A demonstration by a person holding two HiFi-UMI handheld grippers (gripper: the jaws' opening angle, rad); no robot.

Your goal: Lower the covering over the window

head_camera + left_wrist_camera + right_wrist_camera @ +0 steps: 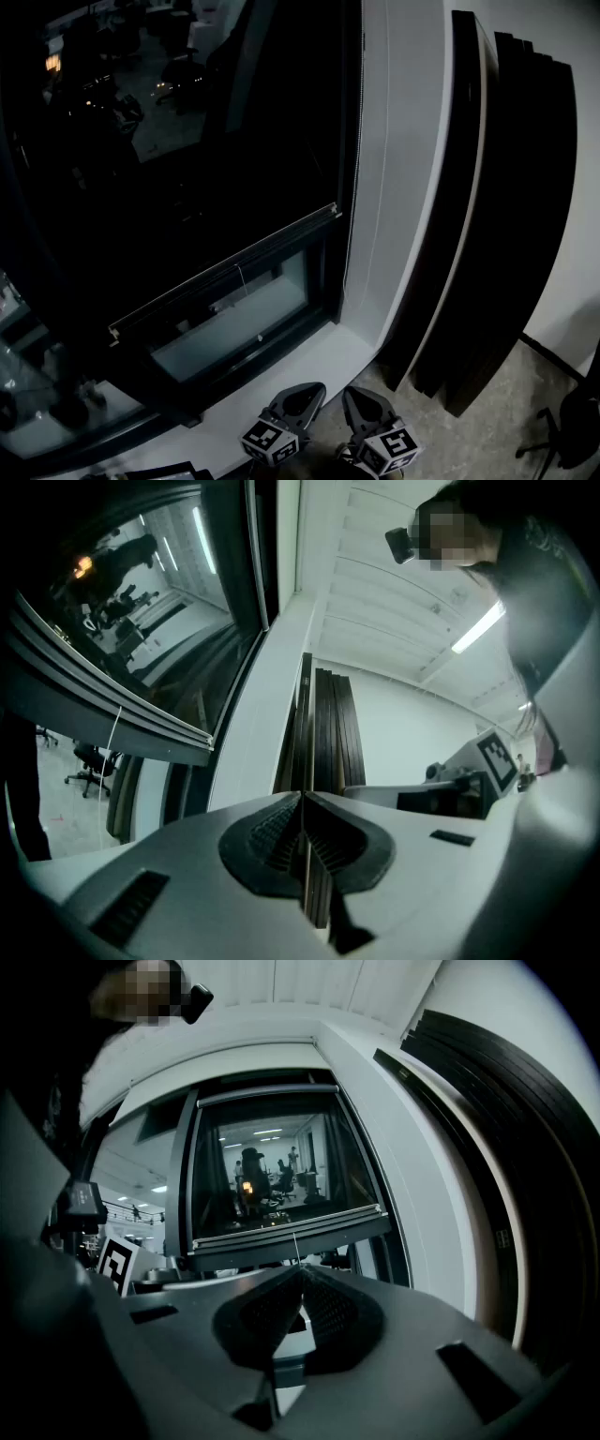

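Head view: a dark window blind [187, 187] covered most of the pane. Its grey bottom rail [225, 274] sat above the white window sill [314, 361], with a strip of pale bare glass [234, 323] between rail and sill. The left gripper [309, 392] and right gripper [354, 398] were side by side on the near side of the sill, tips toward it and well below the rail. Only this view showed a black office chair [562, 427] on the floor, far right of the sill.

Left gripper view: the jaws were pressed together with nothing between them. They pointed at a stack of dark curved panels [328, 724] leaning on the white wall past the sill's right end. The rail lay up and to the left of the jaws, not touching them, with a thin white cord [112, 735] hanging from it. Only this view showed a ceiling light strip [478, 630] and the right gripper's marker cube.

Right gripper view: the jaws were closed and empty. They faced the window above the sill, and the rail crossed the picture just over the tips but stood beyond them, apart. The cord hung from the rail in line with the tips. The left gripper's marker cube showed at the left edge.
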